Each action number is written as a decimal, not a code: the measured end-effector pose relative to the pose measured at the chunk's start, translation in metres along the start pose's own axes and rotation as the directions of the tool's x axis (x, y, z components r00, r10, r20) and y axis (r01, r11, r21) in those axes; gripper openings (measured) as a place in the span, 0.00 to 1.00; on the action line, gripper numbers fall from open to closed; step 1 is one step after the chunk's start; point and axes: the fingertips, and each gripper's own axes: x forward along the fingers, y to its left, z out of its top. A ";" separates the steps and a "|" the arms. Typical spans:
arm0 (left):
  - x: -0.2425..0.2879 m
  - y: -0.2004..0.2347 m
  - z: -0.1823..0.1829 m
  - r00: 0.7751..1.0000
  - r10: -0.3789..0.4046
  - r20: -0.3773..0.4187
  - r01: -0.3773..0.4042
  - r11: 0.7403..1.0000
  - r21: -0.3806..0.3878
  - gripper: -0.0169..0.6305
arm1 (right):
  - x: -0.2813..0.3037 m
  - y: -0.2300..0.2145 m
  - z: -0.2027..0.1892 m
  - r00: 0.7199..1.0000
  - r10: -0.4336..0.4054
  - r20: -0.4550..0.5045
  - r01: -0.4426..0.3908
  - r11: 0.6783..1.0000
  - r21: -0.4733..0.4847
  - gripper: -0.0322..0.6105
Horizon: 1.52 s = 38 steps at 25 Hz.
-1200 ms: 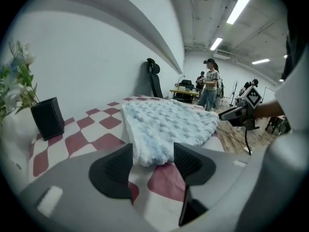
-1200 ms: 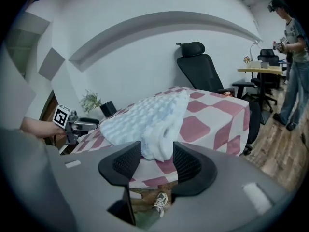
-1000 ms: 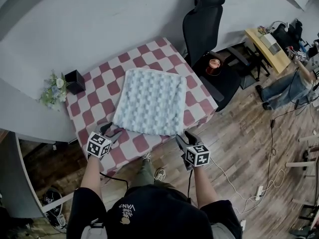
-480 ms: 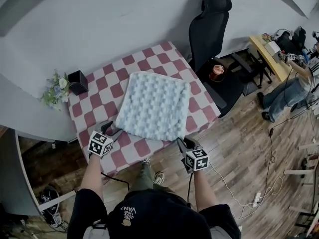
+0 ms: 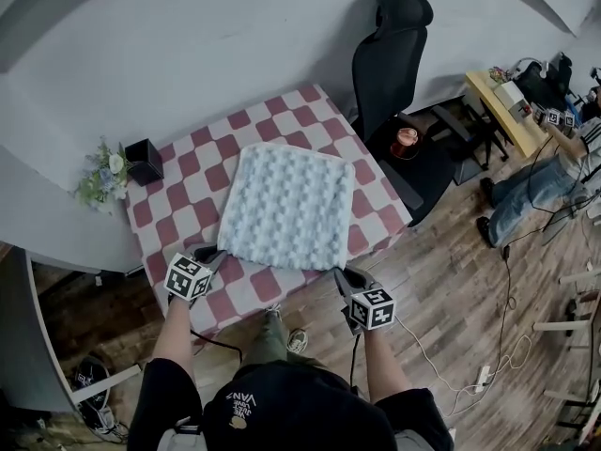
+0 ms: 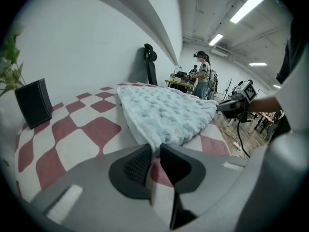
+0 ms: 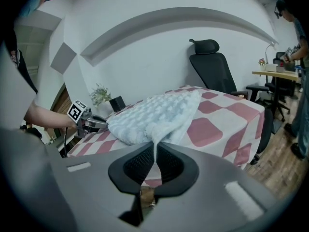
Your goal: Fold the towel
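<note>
Two near corners of the pale-blue bubbly towel (image 5: 286, 207), laid flat on the red-checked table (image 5: 178, 192), are being pinched as left gripper (image 6: 154, 150) and right gripper (image 7: 155, 148) jaws, earlier spread, close; folding can be started.

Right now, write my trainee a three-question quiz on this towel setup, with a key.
1. True or false: the towel lies spread out, unfolded, on the checked table.
2. What stands beside the flowers? A) black box B) mug C) book
3. Which part of the towel sits between the jaws of the left gripper and of the right gripper?
Key: 1 true. 2 A. 3 A near corner each; both grippers' jaws are closing on it.
</note>
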 end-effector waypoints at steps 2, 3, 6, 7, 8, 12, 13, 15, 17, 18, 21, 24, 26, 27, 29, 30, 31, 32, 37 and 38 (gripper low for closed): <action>-0.012 -0.006 -0.002 1.000 -0.025 0.010 0.025 0.999 -0.022 0.12 | -0.008 0.003 0.000 1.000 0.021 0.007 -0.021 1.000 0.008 0.08; -0.018 -0.009 -0.003 0.999 -0.033 0.015 0.034 0.999 -0.031 0.11 | -0.012 0.006 0.001 0.999 0.034 0.014 -0.034 0.999 0.012 0.08; -0.036 -0.021 -0.007 0.999 -0.041 0.021 0.042 0.999 -0.031 0.11 | -0.026 0.014 0.004 0.997 0.064 0.035 -0.064 0.998 0.001 0.08; -0.042 -0.025 -0.007 0.999 -0.038 0.022 0.038 0.999 -0.025 0.11 | -0.031 0.017 0.005 0.997 0.072 0.040 -0.071 0.997 -0.002 0.08; -0.047 -0.029 -0.008 0.999 -0.032 0.022 0.033 0.999 -0.017 0.11 | -0.035 0.020 0.004 0.996 0.080 0.044 -0.080 0.997 0.001 0.08; -0.068 -0.046 -0.014 1.000 -0.017 0.016 0.017 1.000 0.005 0.11 | -0.054 0.031 0.000 0.993 0.107 0.049 -0.108 0.994 0.008 0.08; -0.073 -0.051 -0.015 1.000 -0.014 0.014 0.014 1.000 0.009 0.11 | -0.059 0.033 -0.001 0.992 0.115 0.053 -0.115 0.993 0.013 0.08; -0.085 -0.061 -0.018 1.000 -0.008 0.012 0.008 1.000 0.017 0.11 | -0.069 0.039 0.000 0.989 0.130 0.068 -0.132 0.991 0.030 0.08; -0.098 -0.071 -0.020 1.000 0.000 0.014 0.000 1.000 0.022 0.11 | -0.080 0.045 0.000 0.987 0.137 0.079 -0.139 0.990 0.027 0.08; -0.105 -0.075 -0.022 1.000 0.005 0.016 -0.005 1.000 0.026 0.11 | -0.086 0.048 -0.001 0.986 0.140 0.085 -0.143 0.989 0.028 0.08; -0.123 -0.084 -0.021 0.999 0.027 0.027 -0.028 0.999 0.041 0.11 | -0.100 0.055 0.000 0.983 0.148 0.105 -0.151 0.988 0.019 0.08; -0.129 -0.087 -0.010 0.998 0.040 0.046 -0.042 0.997 0.063 0.11 | -0.105 0.054 0.009 0.980 0.146 0.135 -0.151 0.988 0.024 0.08; -0.126 -0.084 0.001 0.997 0.046 0.055 -0.051 0.995 0.083 0.11 | -0.102 0.049 0.019 0.979 0.135 0.154 -0.139 0.990 0.021 0.08; -0.123 -0.080 0.008 0.997 0.053 0.059 -0.058 0.994 0.091 0.11 | -0.100 0.047 0.025 0.979 0.127 0.161 -0.131 0.991 0.014 0.08; -0.117 -0.071 0.022 0.995 0.065 0.071 -0.072 0.992 0.102 0.11 | -0.094 0.041 0.038 0.978 0.111 0.174 -0.113 0.994 -0.001 0.08; -0.113 -0.066 0.030 0.994 0.070 0.078 -0.078 0.991 0.106 0.11 | -0.090 0.037 0.045 0.978 0.105 0.179 -0.105 0.994 -0.007 0.08; -0.109 -0.060 0.038 0.994 0.074 0.086 -0.083 0.991 0.109 0.11 | -0.085 0.033 0.052 0.978 0.099 0.185 -0.099 0.995 -0.012 0.08; -0.104 -0.054 0.046 0.992 0.079 0.094 -0.089 0.990 0.111 0.11 | -0.080 0.029 0.060 0.977 0.093 0.191 -0.092 0.996 -0.017 0.08; -0.080 -0.021 0.091 0.990 0.089 0.114 -0.104 0.985 0.137 0.11 | -0.051 0.004 0.097 0.978 0.044 0.205 -0.037 0.999 -0.037 0.08; -0.074 -0.015 0.099 0.990 0.087 0.111 -0.102 0.984 0.143 0.10 | -0.045 0.000 0.103 0.978 0.031 0.204 -0.024 0.999 -0.036 0.08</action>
